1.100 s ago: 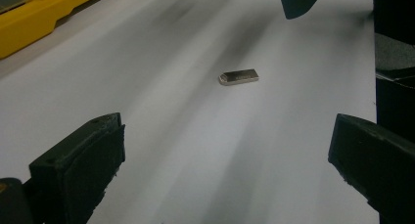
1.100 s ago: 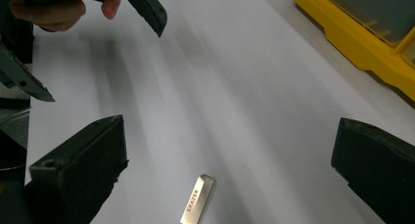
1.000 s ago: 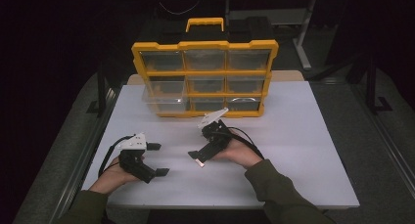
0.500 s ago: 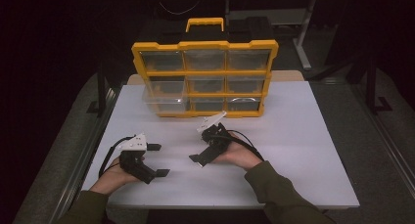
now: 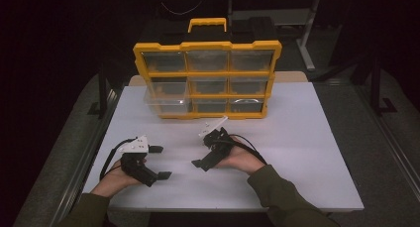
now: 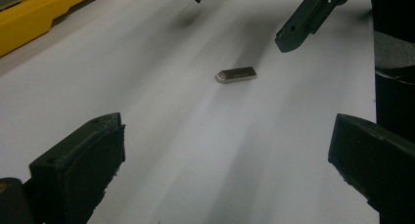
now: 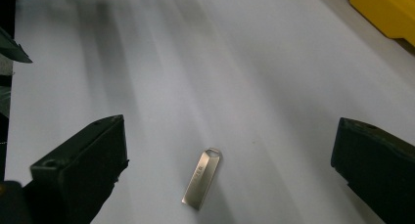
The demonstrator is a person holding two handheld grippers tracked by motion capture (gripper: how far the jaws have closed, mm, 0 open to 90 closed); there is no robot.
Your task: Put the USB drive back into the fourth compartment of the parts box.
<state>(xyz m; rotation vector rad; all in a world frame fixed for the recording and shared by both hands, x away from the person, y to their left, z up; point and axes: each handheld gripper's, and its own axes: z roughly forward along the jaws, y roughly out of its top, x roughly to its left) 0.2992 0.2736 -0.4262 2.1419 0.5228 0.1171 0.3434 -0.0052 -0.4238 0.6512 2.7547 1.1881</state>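
White and bare over most of its top, the bench sits in a dark room, and from my remote seat I see a yellow organiser case standing upright near its far edge, handle up, with clear drawers in three rows. One clear drawer at the case's lower left sticks out toward the near edge. My left tongs are low over the bench near the near-left corner, held in the person's left hand, and I see their jaws spread wide with nothing between them. My right tongs are just right of the middle of the near half, held in the right hand with a green sleeve behind it; their jaws are also wide apart and grip nothing. A small silver USB stick lies flat on the bench between the two tongs. In the right gripper view it rests in the gap between the jaws, close in, its loop end pointing away. In the left gripper view the USB stick lies farther out ahead of the jaws, with one jaw of the right tongs hanging just beyond it, apart from it.
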